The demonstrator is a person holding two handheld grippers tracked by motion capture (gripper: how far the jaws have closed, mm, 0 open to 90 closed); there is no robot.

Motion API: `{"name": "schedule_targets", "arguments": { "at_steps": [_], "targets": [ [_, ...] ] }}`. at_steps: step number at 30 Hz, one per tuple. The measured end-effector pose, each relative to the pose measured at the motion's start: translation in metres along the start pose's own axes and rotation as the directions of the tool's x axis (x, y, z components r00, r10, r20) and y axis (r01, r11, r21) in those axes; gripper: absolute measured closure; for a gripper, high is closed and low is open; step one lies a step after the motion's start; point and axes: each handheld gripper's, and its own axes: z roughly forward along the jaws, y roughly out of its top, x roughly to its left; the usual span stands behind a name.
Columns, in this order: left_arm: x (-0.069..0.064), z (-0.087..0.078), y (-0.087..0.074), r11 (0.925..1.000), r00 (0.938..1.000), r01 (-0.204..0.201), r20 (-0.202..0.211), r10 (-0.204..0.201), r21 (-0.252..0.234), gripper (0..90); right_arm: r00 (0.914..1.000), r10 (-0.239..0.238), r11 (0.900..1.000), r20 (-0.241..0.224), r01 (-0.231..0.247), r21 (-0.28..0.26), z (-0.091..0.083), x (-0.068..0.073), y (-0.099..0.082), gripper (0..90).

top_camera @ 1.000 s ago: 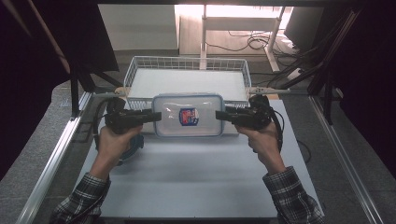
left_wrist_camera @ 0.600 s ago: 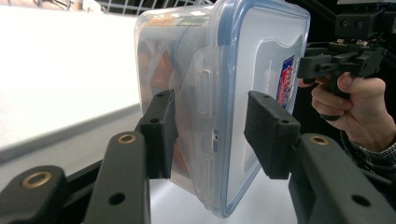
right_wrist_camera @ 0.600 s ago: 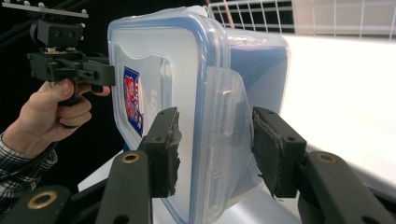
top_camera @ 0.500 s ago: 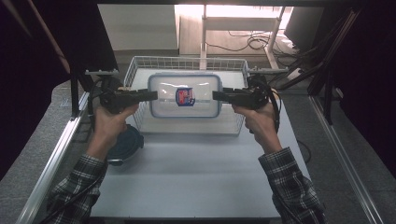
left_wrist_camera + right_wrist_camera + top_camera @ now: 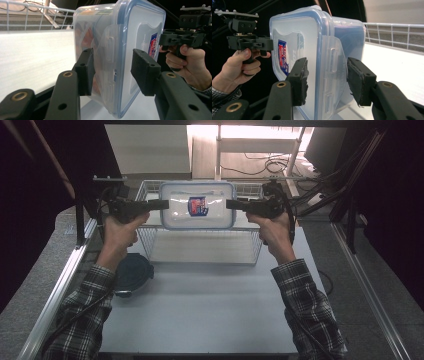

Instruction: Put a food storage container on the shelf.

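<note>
A clear plastic container [image 5: 197, 205] with a blue-rimmed lid and a red-and-blue label hangs level in the air above the white wire basket [image 5: 200, 245]. My left gripper [image 5: 162, 205] is shut on its left end and my right gripper [image 5: 231, 205] on its right end. In the left gripper view the container [image 5: 140, 37] stands edge-on between the pads of the left gripper [image 5: 113, 72], which clamp the lid latch. The right gripper view shows the right gripper [image 5: 327, 80] clamped over the other latch of the container [image 5: 297, 32].
The wire basket stands at the far middle of the pale table [image 5: 200, 315]. A dark round dish [image 5: 131, 272] lies on the table under the left forearm. Metal frame rails [image 5: 60, 285] run along both sides.
Both hands have lifted the container off the table and carried it away from the person. It now hangs above the basket instead of in front of it.
</note>
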Motion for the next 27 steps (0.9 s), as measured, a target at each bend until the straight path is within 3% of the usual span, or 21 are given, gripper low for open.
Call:
{"name": "schedule_targets", "arguments": {
  "at_steps": [5, 19, 23, 27],
  "targets": [
    [0.007, 0.007, 0.01, 1.0, 1.0, 0.005, -0.008, -0.005, 0.001, 53.8, 0.9999, 0.014, 0.9999, 0.003, -0.014, -0.005, 0.004, -0.008, 0.007, 52.0],
    [0.027, 0.025, 0.01, 0.9984, 0.9985, 0.054, -0.006, -0.054, 0.015, 53.3, 0.9974, 0.07, 0.9976, 0.017, -0.07, 0.005, 0.016, -0.03, 0.003, 51.8],
    [0.025, 0.027, 0.012, 0.9992, 0.999, 0.036, -0.028, -0.035, 0.018, 52.7, 0.9963, 0.079, 0.9968, 0.034, -0.079, 0.01, 0.017, -0.031, 0.003, 50.3],
    [0.023, 0.029, 0.012, 0.9997, 0.9985, 0.019, -0.051, -0.019, 0.012, 50.0, 0.9959, 0.044, 0.9988, 0.078, -0.046, 0.016, 0.02, -0.025, 0.004, 47.5]
  ]
}}
